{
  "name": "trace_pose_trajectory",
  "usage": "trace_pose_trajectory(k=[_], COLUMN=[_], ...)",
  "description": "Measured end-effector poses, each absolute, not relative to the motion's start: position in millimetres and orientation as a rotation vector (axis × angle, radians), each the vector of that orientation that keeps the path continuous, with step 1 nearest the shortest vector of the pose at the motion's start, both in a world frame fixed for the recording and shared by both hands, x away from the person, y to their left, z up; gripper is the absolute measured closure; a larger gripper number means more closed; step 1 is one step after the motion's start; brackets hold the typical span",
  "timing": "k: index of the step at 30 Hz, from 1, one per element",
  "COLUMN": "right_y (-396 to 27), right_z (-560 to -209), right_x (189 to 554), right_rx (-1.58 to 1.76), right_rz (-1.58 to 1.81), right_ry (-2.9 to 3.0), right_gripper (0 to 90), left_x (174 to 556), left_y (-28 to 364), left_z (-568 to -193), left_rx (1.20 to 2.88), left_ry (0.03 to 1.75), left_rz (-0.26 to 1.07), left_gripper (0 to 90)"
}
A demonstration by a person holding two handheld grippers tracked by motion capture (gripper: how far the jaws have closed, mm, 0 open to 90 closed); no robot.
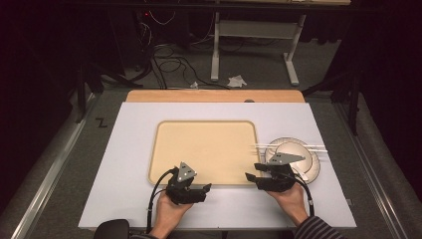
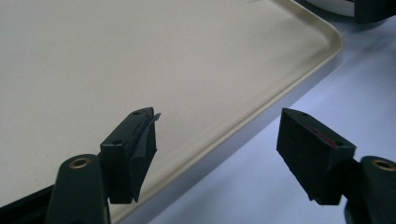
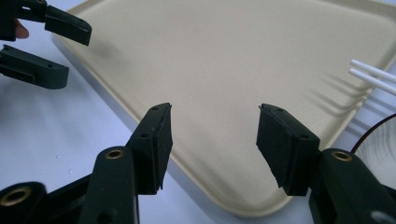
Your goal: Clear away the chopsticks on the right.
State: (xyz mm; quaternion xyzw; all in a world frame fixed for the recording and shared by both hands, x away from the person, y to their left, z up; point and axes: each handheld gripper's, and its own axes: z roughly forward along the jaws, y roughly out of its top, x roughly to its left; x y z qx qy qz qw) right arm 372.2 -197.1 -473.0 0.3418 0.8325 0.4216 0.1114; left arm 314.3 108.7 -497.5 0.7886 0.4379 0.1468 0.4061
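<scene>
Both grippers hover at the tray's near edge, nothing in their grasp.
Left gripper (image 1: 205,188) sits at six o'clock of the beige tray (image 1: 204,149), jaws spread and released; right gripper (image 1: 252,172), jaws apart too, hangs at the tray's four o'clock corner, beside the plates (image 1: 308,167) and white sticks (image 1: 313,148).

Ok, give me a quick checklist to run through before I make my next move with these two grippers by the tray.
1. Left gripper open, nothing between its jaws: ok.
2. Right gripper open, nothing between its jaws: ok.
3. Tray flat on the table with a bare surface: ok.
4. White chopsticks lying across the plates, tips over the tray's right rim: ok.
5. Plates stacked to the right of the tray, beside the right gripper: ok.
6. How many plates are in the stack: cannot tell.
</scene>
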Motion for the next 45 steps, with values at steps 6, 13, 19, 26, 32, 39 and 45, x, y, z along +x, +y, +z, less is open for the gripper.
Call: trace_pose_trajectory(k=[6, 13, 19, 26, 32, 39, 45], right_y=[-199, -203, -208, -210, -225, -253, -270], right_z=[-474, -475, -475, -475, -464, -459, -453], right_x=[370, 369, 369, 366, 355, 346, 336], right_rx=[1.008, 1.019, 1.032, 1.035, 1.065, 1.186, 1.202], right_rz=[1.225, 1.223, 1.239, 1.233, 1.245, 1.37, 1.357], right_ry=[2.464, 2.466, 2.477, 2.49, 2.457, 2.371, 2.266], right_gripper=[45.9, 47.5, 52.0, 51.8, 48.4, 50.6, 52.6], left_x=[316, 321, 323, 324, 333, 339, 343], left_y=[109, 104, 101, 98, 88, 79, 73], left_z=[-497, -496, -496, -496, -498, -498, -497], left_rx=[1.975, 1.997, 2.013, 2.019, 2.045, 2.062, 2.074], left_ry=[1.098, 1.076, 1.064, 1.059, 1.052, 1.006, 0.981], left_rz=[0.369, 0.341, 0.344, 0.354, 0.338, 0.305, 0.287], left_gripper=[28.4, 28.5, 28.8, 29.2, 29.3, 30.1, 30.2])
